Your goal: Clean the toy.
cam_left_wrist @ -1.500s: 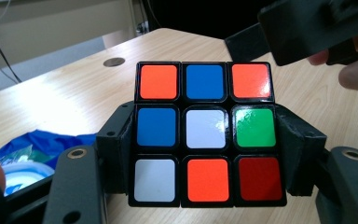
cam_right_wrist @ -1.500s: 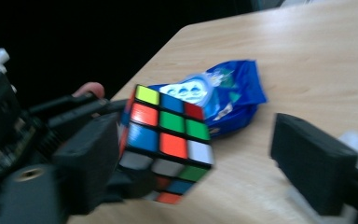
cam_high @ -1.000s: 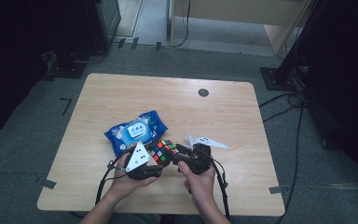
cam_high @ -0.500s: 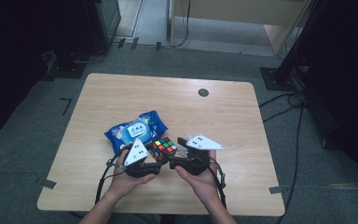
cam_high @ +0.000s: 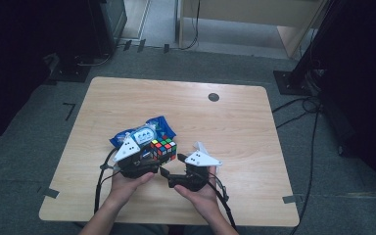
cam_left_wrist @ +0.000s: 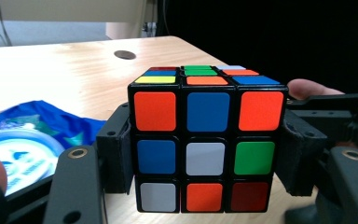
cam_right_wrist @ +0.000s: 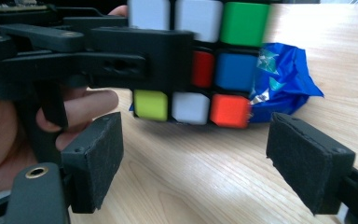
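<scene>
Since a second ago the right gripper (cam_high: 169,177) has let go of the puzzle cube (cam_high: 163,148) and dropped back toward the person, its jaws now spread wide with nothing between them. The left gripper (cam_high: 149,157) clamps the cube by two opposite sides, lifted just off the wooden table (cam_high: 235,122), near its front middle. The cube sits square and upright, with no long axis. Its orange-blue-orange top row faces the left gripper's camera. Just behind lies a blue wipes pack (cam_high: 142,133).
</scene>
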The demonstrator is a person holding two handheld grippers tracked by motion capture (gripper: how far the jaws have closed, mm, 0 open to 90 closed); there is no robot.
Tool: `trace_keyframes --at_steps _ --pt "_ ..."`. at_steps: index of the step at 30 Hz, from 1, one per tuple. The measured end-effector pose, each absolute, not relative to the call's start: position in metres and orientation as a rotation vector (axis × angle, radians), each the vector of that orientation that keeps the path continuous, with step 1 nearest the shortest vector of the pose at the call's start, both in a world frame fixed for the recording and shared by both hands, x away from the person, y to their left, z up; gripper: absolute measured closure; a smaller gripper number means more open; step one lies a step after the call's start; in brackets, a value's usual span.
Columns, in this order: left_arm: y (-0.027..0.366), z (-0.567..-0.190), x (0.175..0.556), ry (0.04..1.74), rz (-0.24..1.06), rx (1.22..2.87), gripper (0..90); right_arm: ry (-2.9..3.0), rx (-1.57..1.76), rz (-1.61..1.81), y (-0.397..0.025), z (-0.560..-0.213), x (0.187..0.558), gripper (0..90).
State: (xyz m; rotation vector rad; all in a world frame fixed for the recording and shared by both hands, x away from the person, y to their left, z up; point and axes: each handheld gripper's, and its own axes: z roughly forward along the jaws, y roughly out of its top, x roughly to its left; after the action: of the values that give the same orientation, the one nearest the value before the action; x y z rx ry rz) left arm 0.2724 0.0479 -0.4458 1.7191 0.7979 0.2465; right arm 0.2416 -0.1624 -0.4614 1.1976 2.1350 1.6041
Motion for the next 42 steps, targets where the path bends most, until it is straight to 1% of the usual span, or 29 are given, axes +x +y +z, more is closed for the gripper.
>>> trace_keyframes --at_steps 2,4,5,6,8,18,23,33,37,42 --pt "0.045 -0.446 0.271 0.789 0.240 1.730 34.4 2.108 1.213 1.599 -0.159 -0.462 0.241 20.8" --pt "0.043 -0.447 0.270 0.782 0.234 1.736 34.4 2.075 1.218 1.590 -0.159 -0.463 0.242 26.8" --pt "0.042 -0.447 0.270 0.782 0.233 1.735 34.4 2.058 1.205 1.586 -0.160 -0.463 0.241 28.1" --pt "0.042 -0.446 0.270 0.785 0.228 1.731 34.4 2.050 1.184 1.592 -0.161 -0.463 0.239 32.6" --pt "0.043 -0.446 0.271 0.788 0.207 1.726 34.4 2.041 1.144 1.576 -0.160 -0.462 0.236 33.4" --pt "0.045 -0.443 0.280 0.801 0.087 1.788 33.2 2.065 0.903 1.447 -0.165 -0.462 0.234 33.8" --pt "0.047 -0.441 0.284 0.821 0.051 1.816 29.9 2.050 0.781 1.383 -0.166 -0.462 0.231 35.0" --pt "0.046 -0.440 0.287 0.845 -0.017 1.860 31.4 2.037 0.482 1.173 -0.160 -0.468 0.222 35.1" --pt "0.047 -0.441 0.288 0.858 -0.054 1.865 33.9 2.033 0.454 1.130 -0.159 -0.471 0.221 35.1" --pt "0.046 -0.440 0.287 0.855 -0.035 1.872 34.3 2.050 0.432 1.131 -0.162 -0.472 0.223 34.9"
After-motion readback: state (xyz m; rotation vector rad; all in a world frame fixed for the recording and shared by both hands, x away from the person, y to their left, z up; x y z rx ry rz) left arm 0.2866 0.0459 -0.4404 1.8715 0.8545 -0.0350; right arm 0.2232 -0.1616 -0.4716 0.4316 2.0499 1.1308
